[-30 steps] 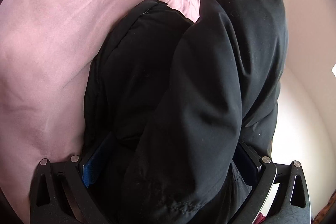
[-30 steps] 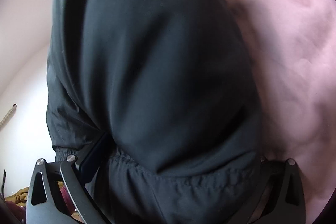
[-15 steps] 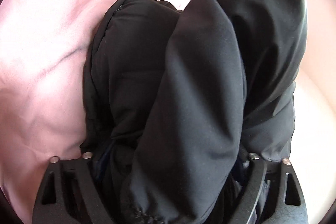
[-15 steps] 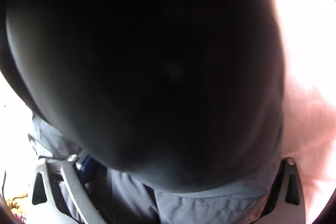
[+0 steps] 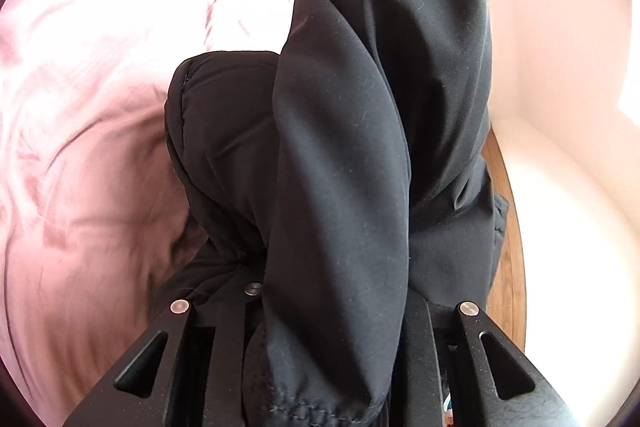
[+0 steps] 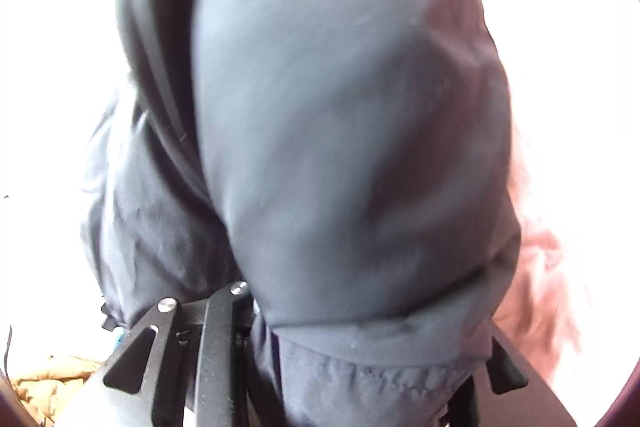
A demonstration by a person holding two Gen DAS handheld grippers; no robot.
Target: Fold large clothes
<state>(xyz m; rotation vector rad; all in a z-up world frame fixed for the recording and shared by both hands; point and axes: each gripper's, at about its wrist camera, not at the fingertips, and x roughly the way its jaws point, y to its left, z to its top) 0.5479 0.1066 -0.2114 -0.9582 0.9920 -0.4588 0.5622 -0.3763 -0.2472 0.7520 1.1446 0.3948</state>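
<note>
A big black padded jacket (image 5: 340, 147) hangs bunched in front of my left gripper (image 5: 336, 299), over a pink bedsheet (image 5: 88, 147). Its sleeve with a stitched cuff (image 5: 312, 407) runs down between the black fingers (image 5: 252, 311), whose jaws are closing and pinch the fabric. In the right wrist view the same jacket (image 6: 340, 107) fills the blurred, overexposed picture. My right gripper (image 6: 360, 323) is closing too, with a gathered hem (image 6: 372, 375) squeezed between its fingers (image 6: 216, 327). All the pads are hidden under cloth.
The rumpled pink sheet spreads to the left and shows again at the right edge (image 6: 548, 287). A strip of wooden floor (image 5: 508, 227) and a pale wall (image 5: 560, 27) lie to the right. Something tan and crumpled (image 6: 52, 379) sits at the lower left.
Both pairs of jaws have come in from wide apart onto the jacket. The jacket has lifted off the sheet, and floor now shows beside it. The right view went dark, then overexposed.
</note>
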